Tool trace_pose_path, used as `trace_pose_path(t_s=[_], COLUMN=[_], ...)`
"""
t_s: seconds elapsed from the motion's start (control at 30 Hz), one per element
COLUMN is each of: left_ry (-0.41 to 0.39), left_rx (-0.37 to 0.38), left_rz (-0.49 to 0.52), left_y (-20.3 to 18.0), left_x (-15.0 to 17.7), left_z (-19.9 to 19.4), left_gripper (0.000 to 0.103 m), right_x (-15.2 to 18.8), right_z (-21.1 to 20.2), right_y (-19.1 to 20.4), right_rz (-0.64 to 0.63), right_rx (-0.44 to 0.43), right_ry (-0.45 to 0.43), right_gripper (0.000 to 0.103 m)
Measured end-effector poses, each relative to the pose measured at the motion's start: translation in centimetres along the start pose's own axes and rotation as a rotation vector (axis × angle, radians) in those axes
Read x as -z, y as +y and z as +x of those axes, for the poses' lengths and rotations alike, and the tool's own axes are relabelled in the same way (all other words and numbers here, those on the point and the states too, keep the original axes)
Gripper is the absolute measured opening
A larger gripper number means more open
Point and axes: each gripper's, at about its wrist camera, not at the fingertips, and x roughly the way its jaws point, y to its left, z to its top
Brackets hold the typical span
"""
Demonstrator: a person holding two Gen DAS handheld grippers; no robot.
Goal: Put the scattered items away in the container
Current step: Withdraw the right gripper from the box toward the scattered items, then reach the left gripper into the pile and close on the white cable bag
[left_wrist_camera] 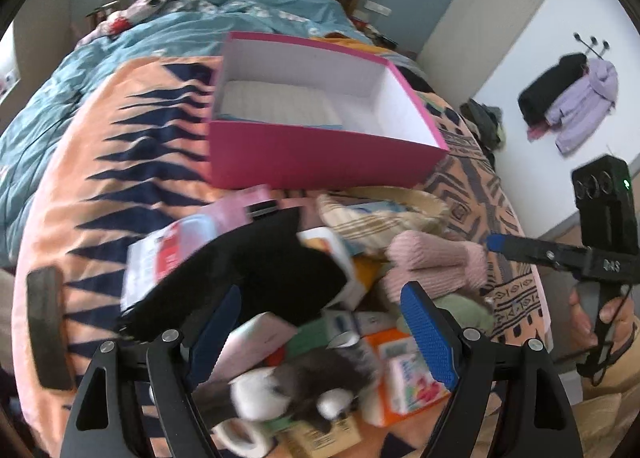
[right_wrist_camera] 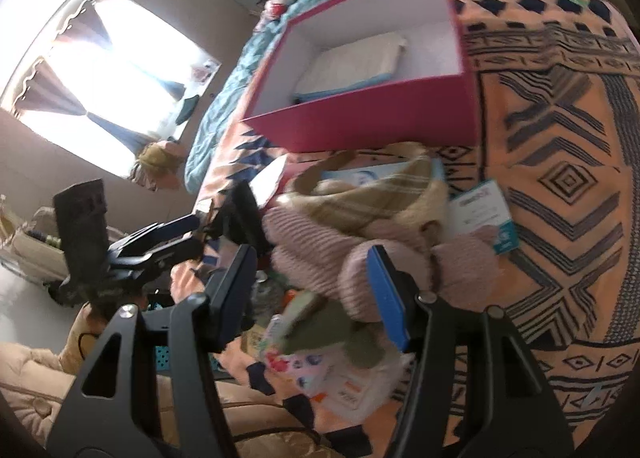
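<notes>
The pink box [left_wrist_camera: 320, 158] [right_wrist_camera: 380, 126] stands open on the orange patterned blanket, with a flat white pack [left_wrist_camera: 276, 102] inside. In front of it lies a heap: black cloth [left_wrist_camera: 260, 266], pink knit piece [left_wrist_camera: 436, 262] [right_wrist_camera: 312, 258], plaid bag [left_wrist_camera: 380, 218] [right_wrist_camera: 380, 194], grey-white plush toy [left_wrist_camera: 304, 382], orange tissue packet [left_wrist_camera: 412, 374] and a blue-white card box [right_wrist_camera: 484, 214]. My left gripper [left_wrist_camera: 320, 334] [right_wrist_camera: 192, 236] hovers open over the heap's near side. My right gripper [right_wrist_camera: 312, 294] [left_wrist_camera: 496, 244] is open above the pink knit piece, gripping nothing.
The blanket [right_wrist_camera: 560, 178] lies over a bed with a blue duvet [left_wrist_camera: 240, 18], pillows and a wooden headboard. A dark flat object [left_wrist_camera: 46, 326] sits at the blanket's left edge. Coats [left_wrist_camera: 576, 98] hang on the right wall. A bright window [right_wrist_camera: 120, 78] is on the left.
</notes>
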Motion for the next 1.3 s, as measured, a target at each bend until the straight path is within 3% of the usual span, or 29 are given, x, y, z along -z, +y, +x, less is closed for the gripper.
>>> trace_pose_path(t_s=[0.27, 0.43, 0.63, 1.07, 1.3], left_ry=[-0.016, -0.004, 0.036, 0.06, 0.121], left_rx=[-0.042, -0.046, -0.051, -0.018, 0.086], left_rz=[-0.066, -0.082, -0.097, -0.077, -0.079], left_y=[5.3, 7.6, 9.2, 10.0, 9.5], left_x=[0.0, -0.5, -0.2, 0.2, 1.5], left_z=[-0.3, 1.1, 3.0, 3.3, 3.9], left_gripper=[0.084, 0.084, 0.084, 0.084, 0.084], right_x=[-0.2, -1.6, -2.5, -0.2, -1.0], right_z=[5.4, 10.5, 14.9, 17.0, 14.6], right_y=[5.5, 7.4, 7.9, 9.1, 8.0], right_rz=[-0.119, -0.158, -0.142, -0.124, -0.081], right_rx=[-0.033, 0.086, 0.148, -0.073, -0.077], right_ry=[0.045, 0.084, 0.152, 0.317, 0.258], right_gripper=[0.06, 0.057, 0.056, 0.056, 0.056])
